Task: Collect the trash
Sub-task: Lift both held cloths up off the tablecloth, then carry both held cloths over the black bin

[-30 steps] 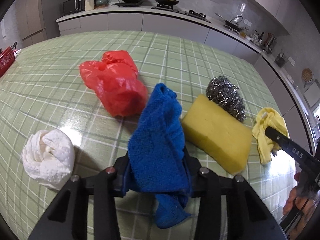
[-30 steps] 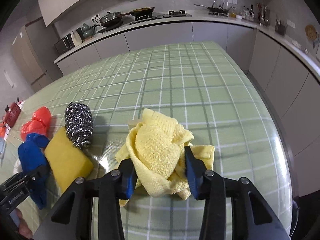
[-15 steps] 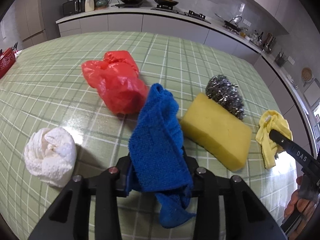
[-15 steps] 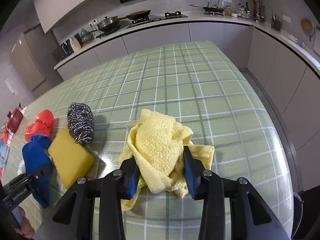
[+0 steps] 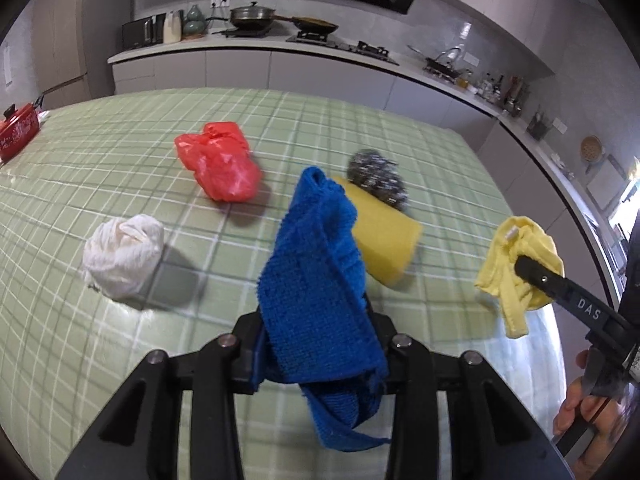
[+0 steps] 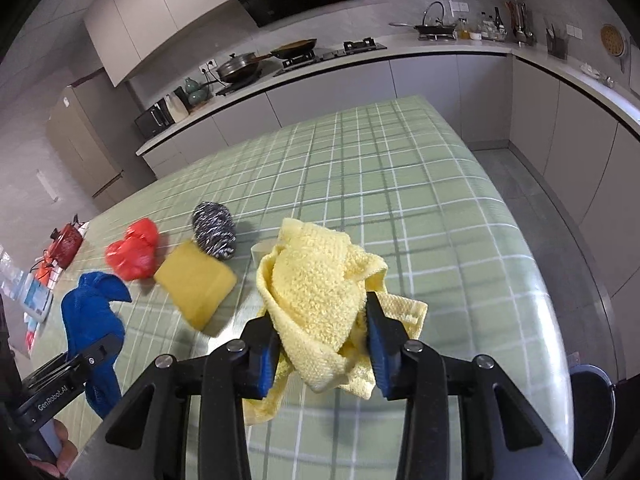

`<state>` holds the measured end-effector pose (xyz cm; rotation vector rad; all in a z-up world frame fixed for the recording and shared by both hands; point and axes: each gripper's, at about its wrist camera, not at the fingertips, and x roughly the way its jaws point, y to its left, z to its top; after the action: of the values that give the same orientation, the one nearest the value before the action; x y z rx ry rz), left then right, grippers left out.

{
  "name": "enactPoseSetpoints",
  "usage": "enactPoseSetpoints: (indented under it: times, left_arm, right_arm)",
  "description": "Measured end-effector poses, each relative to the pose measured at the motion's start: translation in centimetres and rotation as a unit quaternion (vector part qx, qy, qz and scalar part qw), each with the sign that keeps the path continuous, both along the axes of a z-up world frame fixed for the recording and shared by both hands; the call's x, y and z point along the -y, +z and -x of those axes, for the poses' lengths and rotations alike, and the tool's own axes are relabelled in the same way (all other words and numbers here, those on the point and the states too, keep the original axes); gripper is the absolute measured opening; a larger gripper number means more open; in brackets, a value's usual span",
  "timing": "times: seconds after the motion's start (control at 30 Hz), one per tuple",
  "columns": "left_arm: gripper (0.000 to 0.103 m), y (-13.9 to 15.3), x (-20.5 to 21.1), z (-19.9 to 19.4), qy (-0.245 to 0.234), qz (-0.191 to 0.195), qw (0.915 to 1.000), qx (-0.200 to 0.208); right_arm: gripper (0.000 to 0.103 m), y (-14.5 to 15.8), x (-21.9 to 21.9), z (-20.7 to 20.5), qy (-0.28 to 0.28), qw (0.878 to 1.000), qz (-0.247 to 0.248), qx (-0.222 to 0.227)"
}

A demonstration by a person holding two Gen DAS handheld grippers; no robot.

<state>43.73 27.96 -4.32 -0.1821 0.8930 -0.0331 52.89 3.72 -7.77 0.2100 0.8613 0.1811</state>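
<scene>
My left gripper [image 5: 316, 344] is shut on a blue cloth [image 5: 316, 280], which hangs lifted off the green checked table [image 5: 120, 168]. In the right wrist view my right gripper [image 6: 322, 344] is shut on a yellow cloth [image 6: 316, 292], also raised above the table. Each gripper shows in the other view too: the yellow cloth [image 5: 520, 256] at the right, the blue cloth [image 6: 94, 316] at the lower left. On the table lie a red plastic bag [image 5: 220, 166], a white crumpled wad [image 5: 122, 256], a yellow sponge [image 5: 384, 236] and a steel scourer [image 5: 376, 176].
A red pot [image 5: 18, 130] stands at the table's far left edge. A small white cup [image 6: 262, 249] peeks out behind the yellow cloth. A dark bin [image 6: 590, 396] stands on the floor at the right. Kitchen counters [image 5: 260, 46] run along the back wall.
Both grippers have risen and drawn back with their cloths, lifting them off the table. The table items now sit farther away in both views.
</scene>
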Motion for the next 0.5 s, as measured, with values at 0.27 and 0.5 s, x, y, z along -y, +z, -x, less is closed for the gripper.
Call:
enactPoseSetpoints:
  times: [0.27,0.5]
  left_arm:
    - [0.038,0.5,3.8,2.8,-0.081,0.006,0.9965,0.016]
    - [0.038,-0.5,6.8,6.1,-0.132,0.03,0.9908,0.005]
  right_arm:
    - [0.04,1.9,3.7,7.4,-0.062,0.998,-0.011,0.02]
    - [0.04,1.8,5.8,14.2,-0.103,0.995,0.01,0.001]
